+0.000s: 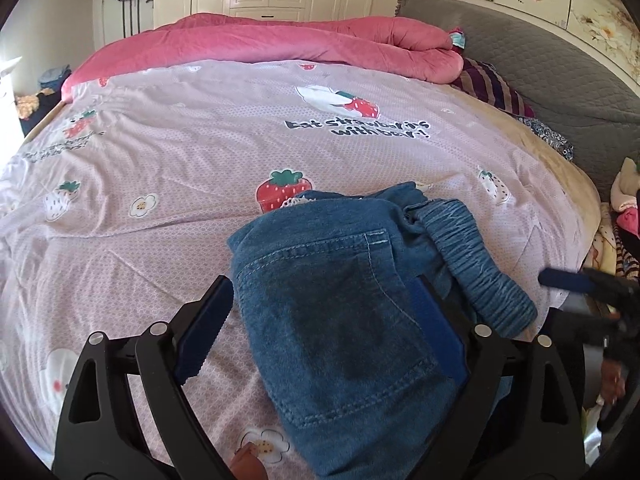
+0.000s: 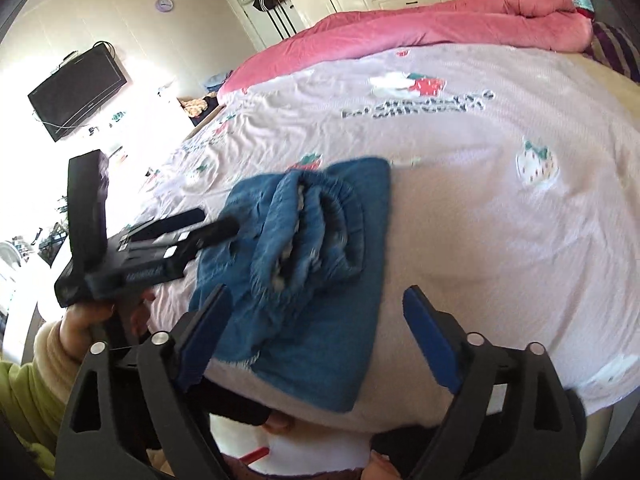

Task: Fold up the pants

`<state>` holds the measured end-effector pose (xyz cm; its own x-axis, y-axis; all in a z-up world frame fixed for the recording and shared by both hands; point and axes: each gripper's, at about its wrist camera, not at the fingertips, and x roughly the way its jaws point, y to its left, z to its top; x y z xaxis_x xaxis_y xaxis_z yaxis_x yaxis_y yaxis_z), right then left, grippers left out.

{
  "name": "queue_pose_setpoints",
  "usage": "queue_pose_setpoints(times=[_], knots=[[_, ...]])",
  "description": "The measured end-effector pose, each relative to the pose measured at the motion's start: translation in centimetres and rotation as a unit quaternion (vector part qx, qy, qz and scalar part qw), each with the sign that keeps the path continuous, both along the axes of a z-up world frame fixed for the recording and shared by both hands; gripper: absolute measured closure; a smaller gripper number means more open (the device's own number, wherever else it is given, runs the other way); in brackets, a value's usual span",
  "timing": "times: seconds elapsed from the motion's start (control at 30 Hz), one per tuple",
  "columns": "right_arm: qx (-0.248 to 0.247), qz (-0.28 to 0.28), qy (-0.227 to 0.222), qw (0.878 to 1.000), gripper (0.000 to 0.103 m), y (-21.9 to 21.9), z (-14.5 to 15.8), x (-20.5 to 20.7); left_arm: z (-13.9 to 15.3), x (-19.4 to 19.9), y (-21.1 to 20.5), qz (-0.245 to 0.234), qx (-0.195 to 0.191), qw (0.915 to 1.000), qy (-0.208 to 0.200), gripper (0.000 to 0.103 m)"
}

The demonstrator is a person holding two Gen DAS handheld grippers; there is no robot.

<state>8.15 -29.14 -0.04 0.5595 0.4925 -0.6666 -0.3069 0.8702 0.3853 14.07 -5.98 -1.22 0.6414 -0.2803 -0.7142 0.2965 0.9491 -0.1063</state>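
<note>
The blue denim pants (image 1: pixel 344 304) lie folded into a small bundle on the pink strawberry-print bed cover (image 1: pixel 168 152), back pocket up, elastic waistband (image 1: pixel 480 256) bunched at the right. My left gripper (image 1: pixel 320 296) is open, its fingers straddling the bundle, with the fabric draped over the right finger (image 1: pixel 436 328). In the right wrist view the pants (image 2: pixel 304 248) sit near the bed's front edge. My right gripper (image 2: pixel 316 320) is open just above their near edge. The left gripper (image 2: pixel 188 220) reaches in from the left, its tip against the denim.
A pink quilt (image 1: pixel 280 44) is piled along the far side of the bed. Striped cloth (image 1: pixel 492 88) and a grey headboard (image 1: pixel 560 68) stand at right. Clothes (image 1: pixel 624 208) lie off the bed's right edge. A TV (image 2: pixel 76 88) hangs on the left wall.
</note>
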Motion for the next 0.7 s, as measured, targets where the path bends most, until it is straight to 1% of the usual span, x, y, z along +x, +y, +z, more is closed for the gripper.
queue_pose_setpoints(times=[0.1, 0.23, 0.4, 0.57, 0.7], knots=[[-0.007, -0.004, -0.004, 1.000, 0.011, 0.4, 0.2, 1.3, 0.0, -0.4, 0.5, 0.002, -0.006, 1.0000, 0.002, 0.019], [0.001, -0.006, -0.001, 1.000, 0.010, 0.8, 0.0, 2.7, -0.3, -1.0, 1.1, 0.007, -0.015, 0.9998, 0.009, 0.015], [-0.007, -0.012, 0.012, 1.000, 0.010, 1.5, -0.8, 4.7, -1.2, -1.2, 1.7, 0.015, -0.005, 0.9997, 0.016, 0.013], [-0.017, -0.011, 0.033, 0.999, 0.009, 2.1, -2.4, 6.5, -2.9, -0.9, 1.9, 0.019, 0.000, 0.9992, 0.036, 0.010], [0.000, -0.009, 0.050, 0.999, 0.007, 2.0, -3.9, 7.2, -3.8, -0.7, 2.3, 0.021, -0.009, 0.9986, 0.047, 0.010]])
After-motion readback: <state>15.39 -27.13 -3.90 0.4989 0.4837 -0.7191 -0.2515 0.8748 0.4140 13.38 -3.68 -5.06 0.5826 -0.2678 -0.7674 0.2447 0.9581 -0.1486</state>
